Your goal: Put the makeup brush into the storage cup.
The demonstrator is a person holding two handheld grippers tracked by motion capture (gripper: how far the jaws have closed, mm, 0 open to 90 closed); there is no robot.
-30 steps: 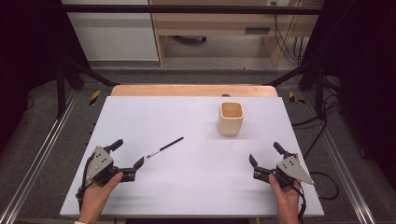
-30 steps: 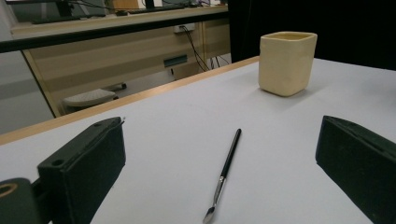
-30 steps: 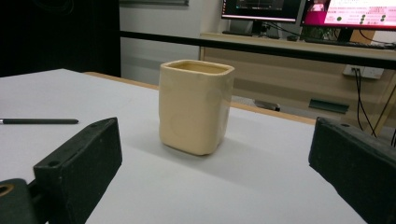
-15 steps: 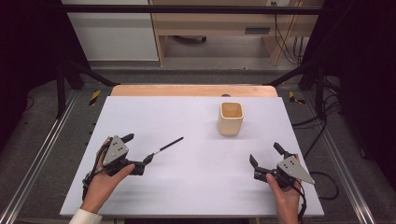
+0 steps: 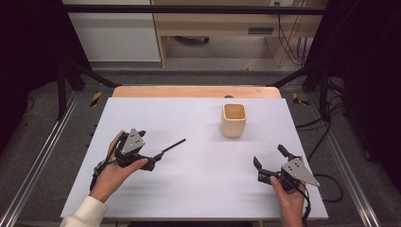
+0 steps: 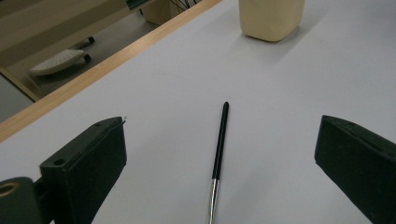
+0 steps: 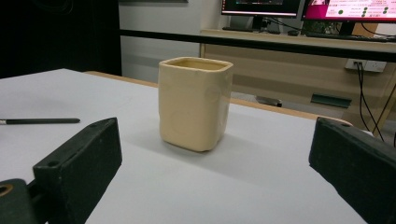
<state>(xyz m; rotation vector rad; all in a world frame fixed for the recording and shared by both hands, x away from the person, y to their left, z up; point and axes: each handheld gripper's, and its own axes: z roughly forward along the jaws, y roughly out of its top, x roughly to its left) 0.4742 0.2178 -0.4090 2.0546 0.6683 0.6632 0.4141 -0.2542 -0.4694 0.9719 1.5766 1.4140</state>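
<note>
High view: a thin black brush-like stick with a silver ferrule [image 5: 169, 147] lies flat on the white table [image 5: 198, 189], left of centre, its black tip pointing toward two o'clock. Its near end lies right at the left tool [image 5: 152, 161], whose jaws are spread wide; in the left gripper view the stick [image 6: 218, 154] runs up the middle between those jaws, and neither jaw touches it. The left hand [image 5: 111, 172] grips that tool at about eight o'clock on the table. A cream, square-sided cup with rounded corners [image 5: 234, 119] stands upright at about one o'clock, well apart from the stick. The right tool [image 5: 268, 163] rests at about four o'clock in the right hand [image 5: 289, 198], its jaws wide apart and holding nothing; the right gripper view looks between them at the cup [image 7: 194, 102].
</note>
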